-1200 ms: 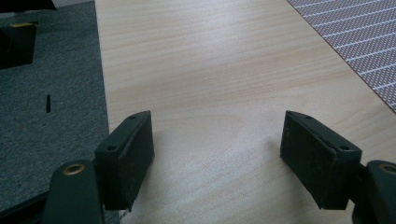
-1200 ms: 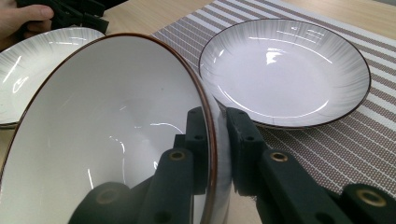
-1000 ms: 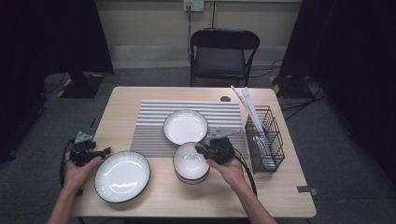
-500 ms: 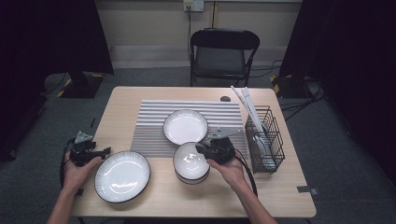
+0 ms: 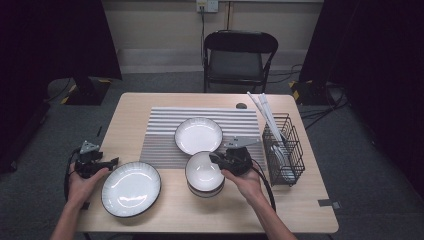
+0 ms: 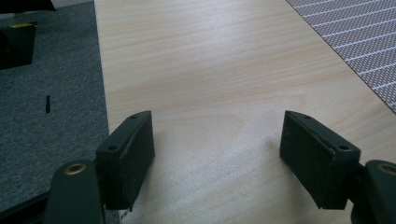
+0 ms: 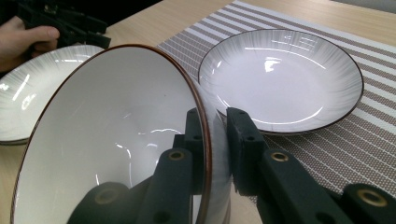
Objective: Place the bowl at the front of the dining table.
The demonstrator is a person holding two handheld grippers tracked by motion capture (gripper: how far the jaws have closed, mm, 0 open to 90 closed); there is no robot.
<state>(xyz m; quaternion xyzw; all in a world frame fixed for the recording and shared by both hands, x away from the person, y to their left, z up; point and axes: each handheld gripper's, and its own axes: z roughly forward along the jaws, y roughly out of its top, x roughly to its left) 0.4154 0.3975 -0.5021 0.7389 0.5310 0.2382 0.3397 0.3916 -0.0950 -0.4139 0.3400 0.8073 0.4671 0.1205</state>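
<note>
A white bowl (image 5: 203, 170) (image 7: 107, 130) with a brown rim stands near the table's front, seemingly on top of a second bowl (image 5: 206, 190). My right gripper (image 5: 220, 161) (image 7: 215, 123) is shut on its right rim, one jaw inside and one outside, and the bowl looks tilted in the right gripper view. At the table's left edge my left gripper (image 5: 113, 161) (image 6: 219, 163) is held open over bare wood, with nothing between its jaws. It sits just left of a large white plate (image 5: 131, 188) (image 7: 23, 102).
A shallow white plate (image 5: 198, 135) (image 7: 280, 79) lies on a striped mat (image 5: 160, 132) (image 6: 355, 32) behind the bowl. A black wire basket (image 5: 284, 150) with white utensils stands at the right. A chair (image 5: 240, 55) is beyond the table's far edge.
</note>
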